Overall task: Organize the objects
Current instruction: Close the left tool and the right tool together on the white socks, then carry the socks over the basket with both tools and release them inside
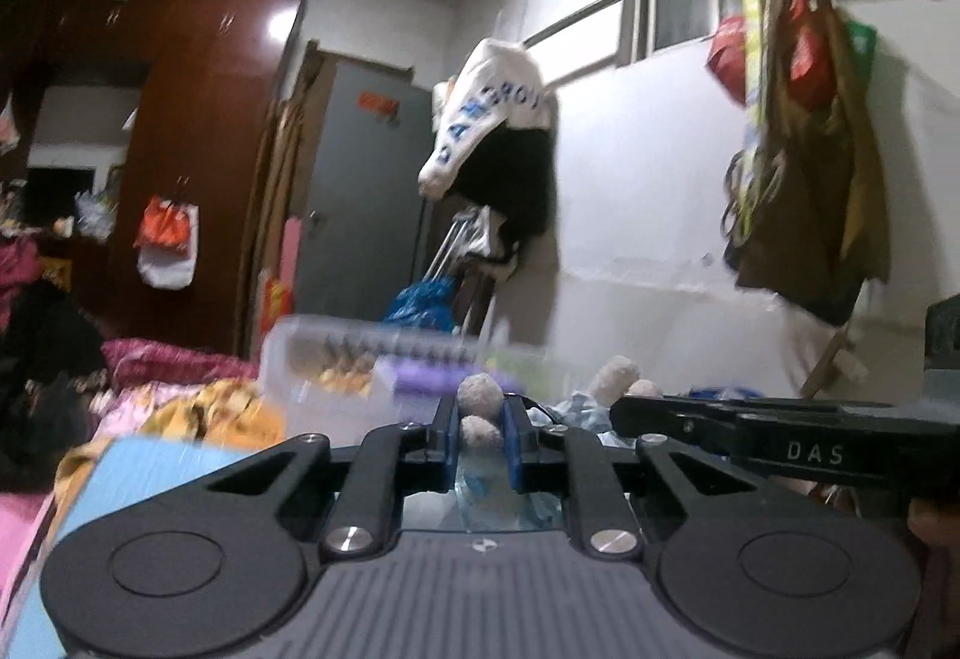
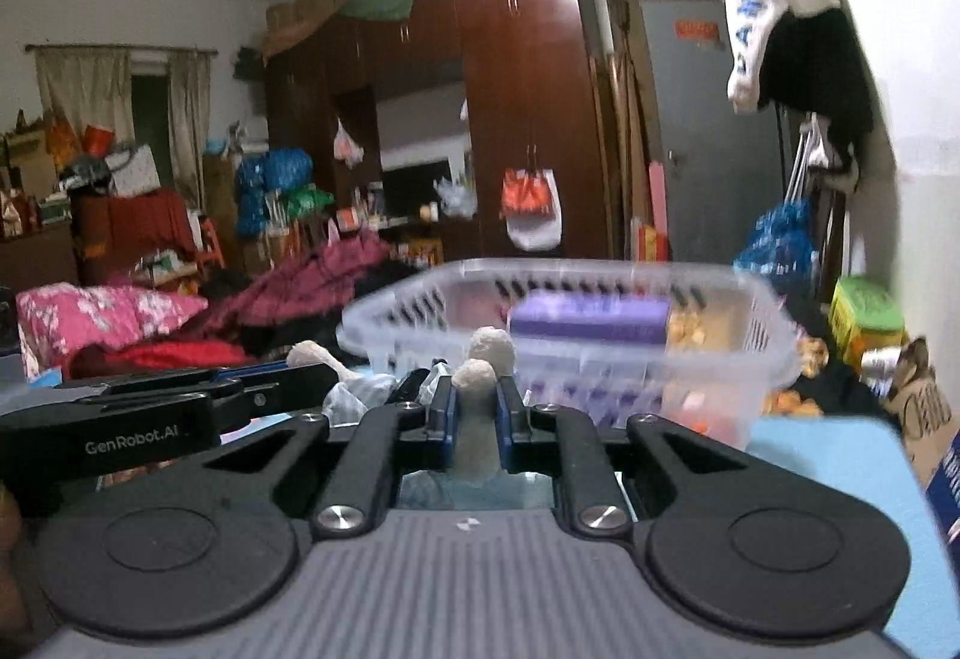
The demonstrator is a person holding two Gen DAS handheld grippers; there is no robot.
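Both grippers hold one beige plush toy in a pale blue garment. My left gripper [image 1: 479, 422] is shut on a limb of the plush toy [image 1: 480, 395]. My right gripper [image 2: 476, 401] is shut on another limb of the same toy [image 2: 489, 353]. The right gripper's body [image 1: 780, 443] crosses the left wrist view at the right; the left gripper's body [image 2: 138, 419] crosses the right wrist view at the left. A clear plastic basket [image 2: 744, 311] stands just beyond the toy and holds a purple box [image 2: 591, 320] and orange items. The basket [image 1: 282, 359] is blurred in the left wrist view.
A light blue surface [image 2: 840, 455] lies under the basket. Piled bedding and clothes [image 2: 120, 311] lie to the left. A dark wooden wardrobe [image 2: 516, 89] and a grey door [image 2: 708, 131] stand behind. Clothes hang on a wall rail [image 1: 804, 143]. A cardboard box [image 2: 924, 413] sits right.
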